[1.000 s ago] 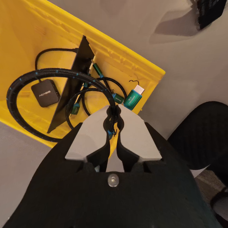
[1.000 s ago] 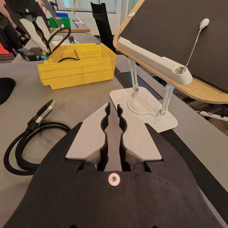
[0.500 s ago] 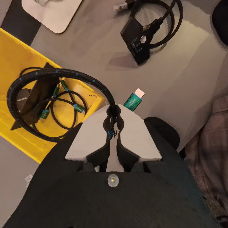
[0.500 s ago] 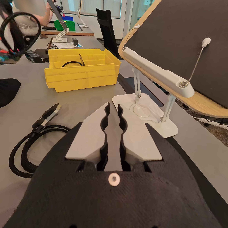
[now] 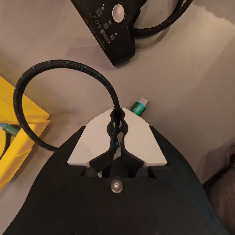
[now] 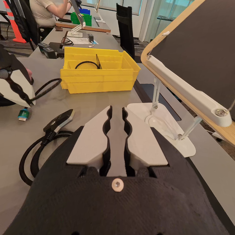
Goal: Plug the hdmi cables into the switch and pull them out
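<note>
My left gripper (image 5: 117,110) is shut on a black braided HDMI cable (image 5: 42,68) that loops out to the left. Its green plug (image 5: 139,109) hangs just above the grey table, right of the fingertips. The black HDMI switch (image 5: 114,29) lies on the table just beyond, with its own black cable (image 5: 165,24) curled behind it. In the right wrist view the left gripper (image 6: 29,103) is at the left with the green plug (image 6: 23,114) under it, near the switch (image 6: 59,120). My right gripper (image 6: 117,108) is open and empty above the table.
A yellow bin (image 6: 99,77) with a black divider and more cables stands at the back of the table; its corner shows in the left wrist view (image 5: 19,127). A white tablet stand (image 6: 169,122) with a tilted board is at the right. A person sits at a far desk. The gap from one gripper's tips to the other's is roughly 30 cm. It is some 10 cm from my left tips to the black HDMI switch (image 5: 114,29).
My left gripper has carried the cable out of the yellow bin and down towards the table, close to the switch. The right gripper has stayed open, shifting only slightly.
</note>
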A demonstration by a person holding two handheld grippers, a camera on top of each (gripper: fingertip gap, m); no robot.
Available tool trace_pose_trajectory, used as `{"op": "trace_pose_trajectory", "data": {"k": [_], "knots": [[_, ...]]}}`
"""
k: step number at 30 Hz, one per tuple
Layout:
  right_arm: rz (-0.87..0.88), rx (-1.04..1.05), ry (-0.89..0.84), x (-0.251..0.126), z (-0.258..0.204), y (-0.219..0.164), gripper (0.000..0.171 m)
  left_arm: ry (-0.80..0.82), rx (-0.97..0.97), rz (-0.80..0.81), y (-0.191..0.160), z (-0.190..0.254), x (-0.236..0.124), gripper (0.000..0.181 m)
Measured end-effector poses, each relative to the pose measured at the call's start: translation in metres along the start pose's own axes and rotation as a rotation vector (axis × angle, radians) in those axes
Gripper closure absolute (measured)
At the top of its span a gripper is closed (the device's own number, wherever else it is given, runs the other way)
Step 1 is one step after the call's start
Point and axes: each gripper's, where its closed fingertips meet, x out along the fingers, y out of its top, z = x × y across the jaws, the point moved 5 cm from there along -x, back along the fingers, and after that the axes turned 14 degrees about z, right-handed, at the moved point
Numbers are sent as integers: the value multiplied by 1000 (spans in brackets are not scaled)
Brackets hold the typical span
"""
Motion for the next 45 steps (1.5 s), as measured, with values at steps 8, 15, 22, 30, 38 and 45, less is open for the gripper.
{"op": "trace_pose_trajectory", "data": {"k": [8, 15, 22, 30, 38, 45], "knots": [[-34, -83, 199, 34, -51, 22, 137, -35, -61, 191, 7, -11, -35, 136], [-92, -151, 522, 71, -138, 38, 143, -31, 335, 80, -34, -14, -63, 137], [-151, -175, 657, 89, -178, 26, 147, -54, 798, -88, -52, -34, -29, 145], [-153, -137, 680, 91, -177, 17, 148, -359, 845, -125, -48, -19, -10, 167], [-185, -123, 712, 92, -182, 11, 152, -552, 579, -87, -40, -13, 0, 174], [-159, -180, 726, 90, -191, 21, 139, -482, 340, 173, -17, -25, -27, 174]]}}
